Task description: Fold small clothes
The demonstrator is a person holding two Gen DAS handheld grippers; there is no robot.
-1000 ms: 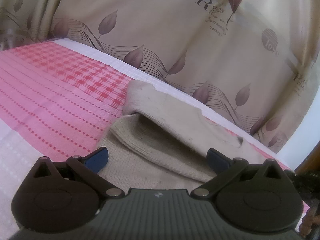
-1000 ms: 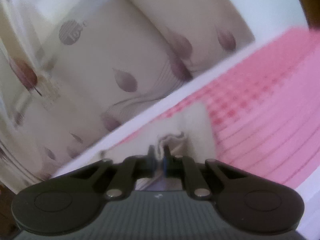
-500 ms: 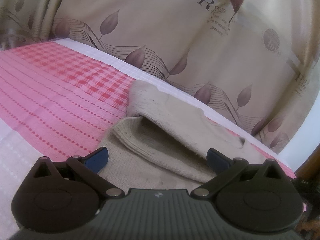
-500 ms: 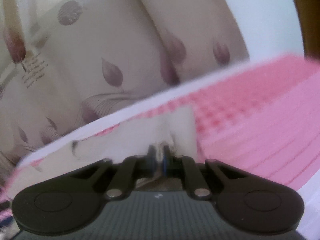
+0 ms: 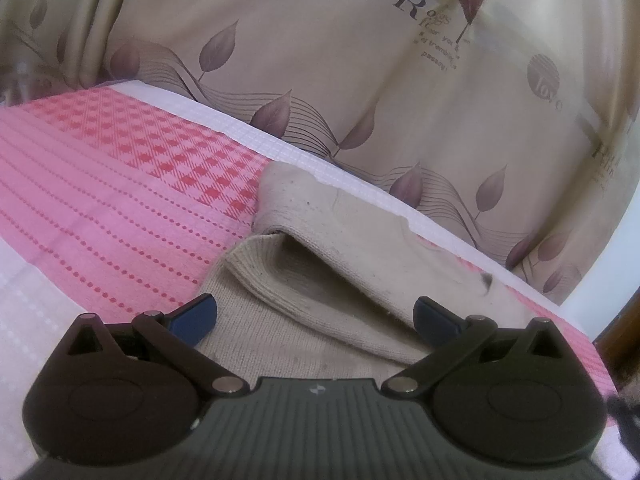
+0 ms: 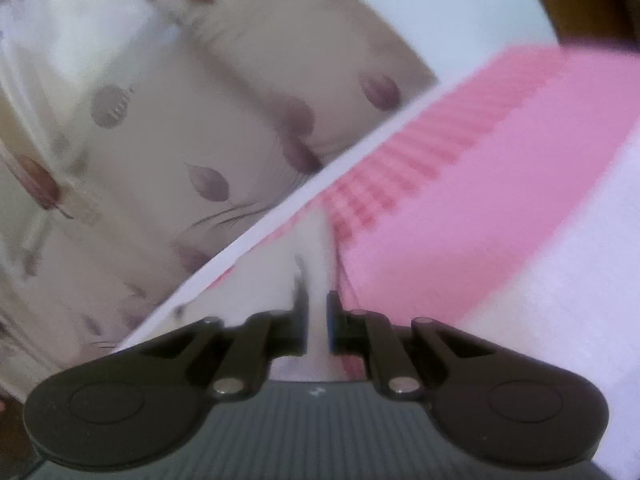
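A beige knit garment (image 5: 360, 232) lies on the pink bedcover (image 5: 120, 208), its far flap folded over the near layer. My left gripper (image 5: 316, 316) hovers low over the near part, jaws wide open, blue pads on either side of the fold and nothing pinched. The right wrist view is blurred. In it my right gripper (image 6: 317, 320) is shut, with a pale strip of the garment (image 6: 318, 248) running from between its fingertips toward the checked band. It looks pinched on the garment's edge.
A leaf-printed beige curtain (image 5: 320, 60) hangs right behind the bed's far white edge (image 5: 360, 176). Dark wooden furniture (image 5: 624, 320) stands at the right. The pink cover (image 6: 460, 220) stretches off to both sides of the garment.
The right wrist view has rolled and swung sideways, and the garment strip has stayed at its fingertips. The left gripper and the folded flap look unchanged.
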